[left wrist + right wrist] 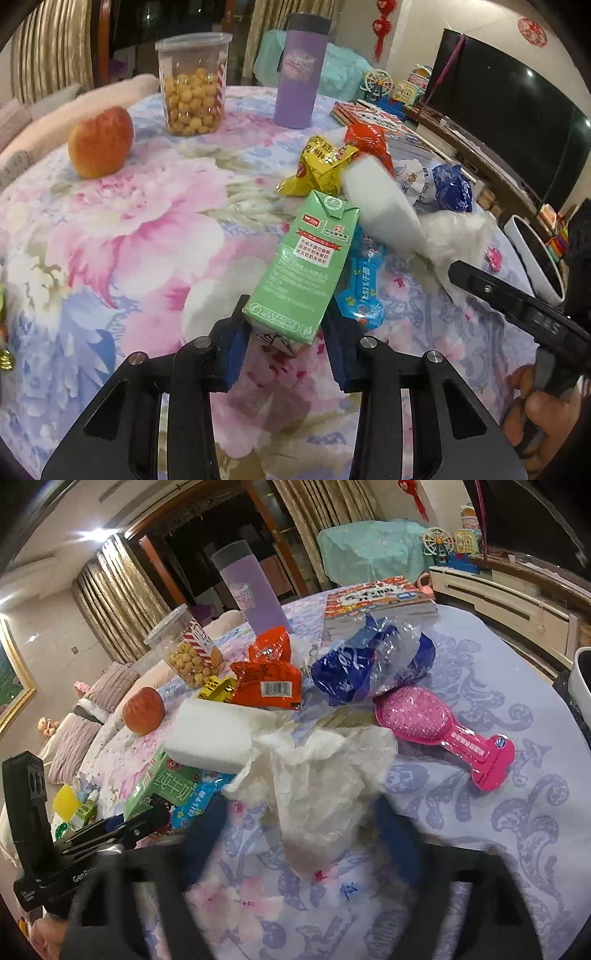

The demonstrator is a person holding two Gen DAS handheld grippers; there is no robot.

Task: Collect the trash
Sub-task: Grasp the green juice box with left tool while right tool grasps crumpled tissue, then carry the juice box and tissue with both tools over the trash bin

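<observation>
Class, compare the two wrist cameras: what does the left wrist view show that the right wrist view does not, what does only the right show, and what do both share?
Only the left wrist view shows the left gripper with a finger on either side of the green milk carton, and the black TV screen.

Only the right wrist view shows the whole pink hairbrush, the yellow comb and the blurred right gripper around the crumpled white tissue.

Both show the apple, popcorn jar, purple tumbler, orange wrapper, blue bag and white foam block.
</observation>
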